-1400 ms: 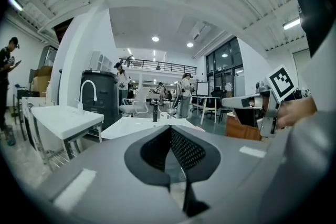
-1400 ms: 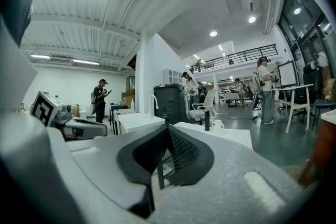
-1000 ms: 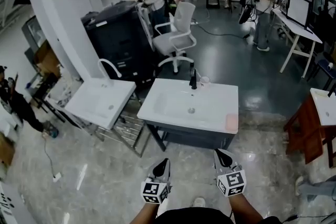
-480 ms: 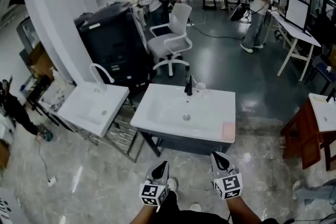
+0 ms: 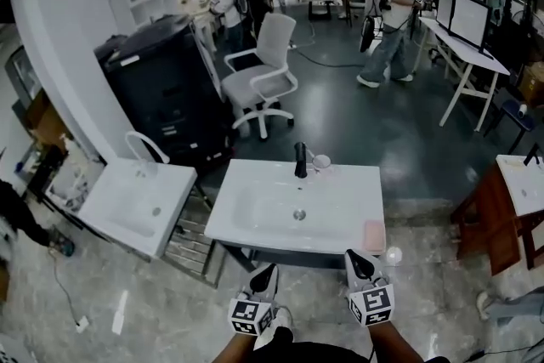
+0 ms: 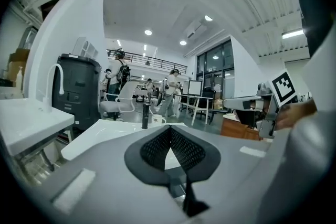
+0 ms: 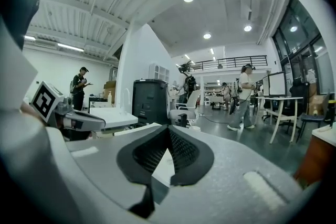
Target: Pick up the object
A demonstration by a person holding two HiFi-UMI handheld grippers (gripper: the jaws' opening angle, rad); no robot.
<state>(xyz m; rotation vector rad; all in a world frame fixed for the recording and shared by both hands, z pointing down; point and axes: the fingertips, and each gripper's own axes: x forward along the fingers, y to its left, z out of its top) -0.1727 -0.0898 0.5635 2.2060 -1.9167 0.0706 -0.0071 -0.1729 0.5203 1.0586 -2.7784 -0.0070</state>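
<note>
Looking off to the left of the left gripper's jaws, we see a second white sink (image 5: 127, 204) with a curved white tap, well apart from them, and a black cabinet (image 5: 161, 85) standing behind it. Our left gripper (image 5: 266, 269) has its jaws closed tip to tip, with nothing between them. They point at the near edge of the white washbasin (image 5: 255, 221) and sit just short of it. Straight beyond those jaws, on the far rim of the washbasin, a black tap (image 5: 299, 159) stands upright, with a white cup (image 5: 321, 161) just to its right. We cannot tell which loose thing on the washbasin is the object meant. The nearer one is a pink block (image 5: 374, 235), lying flat on the washbasin's front right corner. It is just ahead of the right gripper's jaws and slightly to their right, near them but not touching. Our right gripper (image 5: 355, 255) also has its jaws pressed together and empty, level with the left pair and well apart from it. Further right of these jaws, well away, stands a brown wooden table (image 5: 486, 212) with a white top.
</note>
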